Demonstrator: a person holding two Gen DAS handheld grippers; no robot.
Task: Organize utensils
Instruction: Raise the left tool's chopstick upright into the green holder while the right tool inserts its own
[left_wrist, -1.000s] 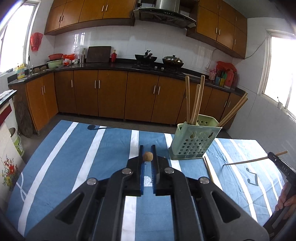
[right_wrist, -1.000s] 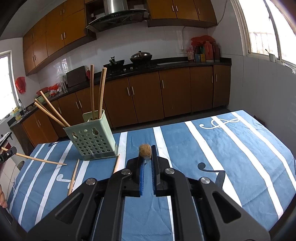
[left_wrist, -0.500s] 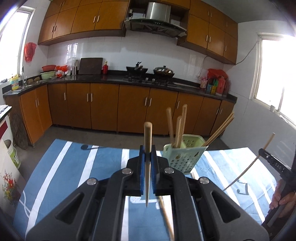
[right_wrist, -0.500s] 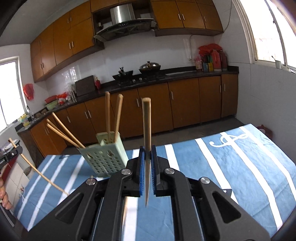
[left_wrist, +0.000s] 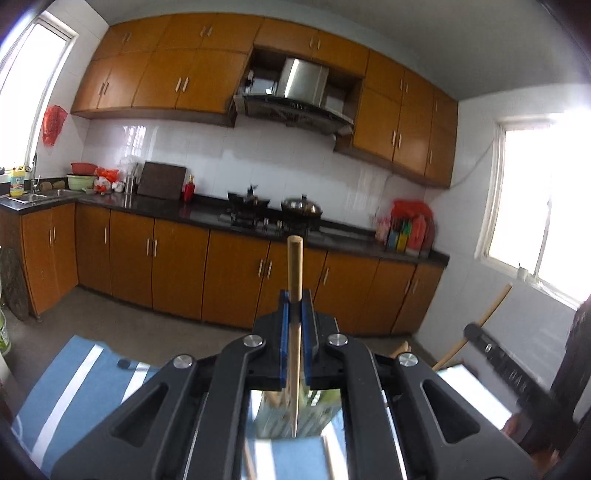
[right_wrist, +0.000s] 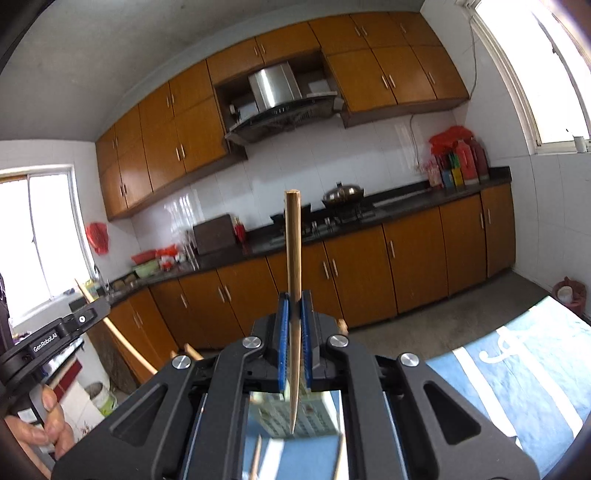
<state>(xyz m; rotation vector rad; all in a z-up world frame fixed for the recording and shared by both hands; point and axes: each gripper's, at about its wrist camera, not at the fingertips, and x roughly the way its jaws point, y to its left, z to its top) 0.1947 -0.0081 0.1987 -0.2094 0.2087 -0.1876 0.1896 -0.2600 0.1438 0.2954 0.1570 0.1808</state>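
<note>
Currently both tongs clamped: left tongs (left_wrist: 295, 314) on a chopstick (left_wrist: 294, 280), right tongs (right_wrist: 294, 314) on another chopstick (right_wrist: 293, 258), both upright above the bench. Drop tips-first into green holder (right_wrist: 295, 417); align before release.

Orange-brown cabinets (left_wrist: 177, 266) run under a dark countertop (left_wrist: 166, 210). At twelve o'clock hangs a steel range hood (left_wrist: 295, 92); below it a lidded wok (left_wrist: 301, 206) sits on the stove (left_wrist: 255, 218). A dark cutting board (left_wrist: 161, 181) leans at ten o'clock, a window (left_wrist: 539, 206) glares at three, and a blue striped tablecloth (right_wrist: 517, 376) lies at four.
</note>
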